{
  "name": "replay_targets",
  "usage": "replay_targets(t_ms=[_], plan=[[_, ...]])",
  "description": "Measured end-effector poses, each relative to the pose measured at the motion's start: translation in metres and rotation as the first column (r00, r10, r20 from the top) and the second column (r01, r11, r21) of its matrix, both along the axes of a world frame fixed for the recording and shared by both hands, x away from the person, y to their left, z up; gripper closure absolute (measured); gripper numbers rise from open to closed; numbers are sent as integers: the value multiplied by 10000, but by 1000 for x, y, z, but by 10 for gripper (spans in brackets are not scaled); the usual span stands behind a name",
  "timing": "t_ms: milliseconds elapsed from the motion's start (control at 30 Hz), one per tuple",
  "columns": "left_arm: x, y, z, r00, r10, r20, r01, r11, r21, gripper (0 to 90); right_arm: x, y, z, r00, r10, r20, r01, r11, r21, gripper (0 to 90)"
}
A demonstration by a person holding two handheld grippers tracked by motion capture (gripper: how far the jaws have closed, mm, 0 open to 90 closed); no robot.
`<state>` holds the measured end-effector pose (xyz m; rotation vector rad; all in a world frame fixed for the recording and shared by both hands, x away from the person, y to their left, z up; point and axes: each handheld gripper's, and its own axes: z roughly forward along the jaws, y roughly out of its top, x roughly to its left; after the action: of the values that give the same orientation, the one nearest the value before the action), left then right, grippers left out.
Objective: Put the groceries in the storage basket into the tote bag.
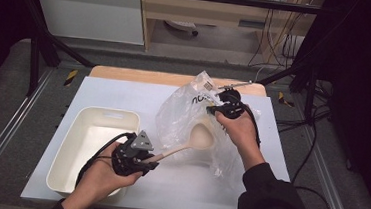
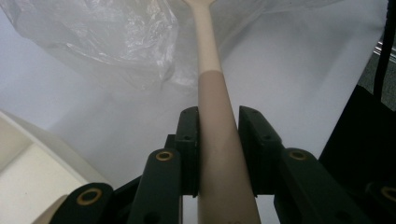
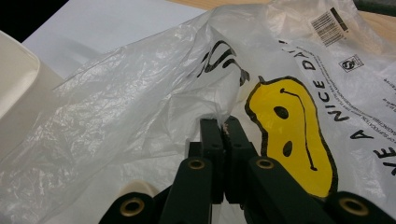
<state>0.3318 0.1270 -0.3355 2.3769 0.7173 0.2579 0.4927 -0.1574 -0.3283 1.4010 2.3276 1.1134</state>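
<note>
Ladle going into the bag
Left gripper clamps the ladle handle; right gripper, pinching the plastic bag, must lift its mouth wider ahead.

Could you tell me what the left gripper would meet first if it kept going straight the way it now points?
Probably the crinkled clear plastic bag: the left gripper, shut on the beige wooden spoon, points along the handle into it.
</note>
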Motion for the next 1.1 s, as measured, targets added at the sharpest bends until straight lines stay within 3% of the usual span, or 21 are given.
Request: replay_targets(t_ms=[433,800,1100], plan=[[17,-25,-8,10000,32,-75,-33,10000,-68,694,-5,-3,1,10000,11,11,-11,10000,55,900],[28,-24,-11,9987,461,206,-465,9987,216,693,-10,-6,4,10000,45,27,-45,10000,33,900],[39,-38,-14,9988,368,313,-372,9992,142,694,-17,-2,2,9997,247,30,-247,9997,17,900]])
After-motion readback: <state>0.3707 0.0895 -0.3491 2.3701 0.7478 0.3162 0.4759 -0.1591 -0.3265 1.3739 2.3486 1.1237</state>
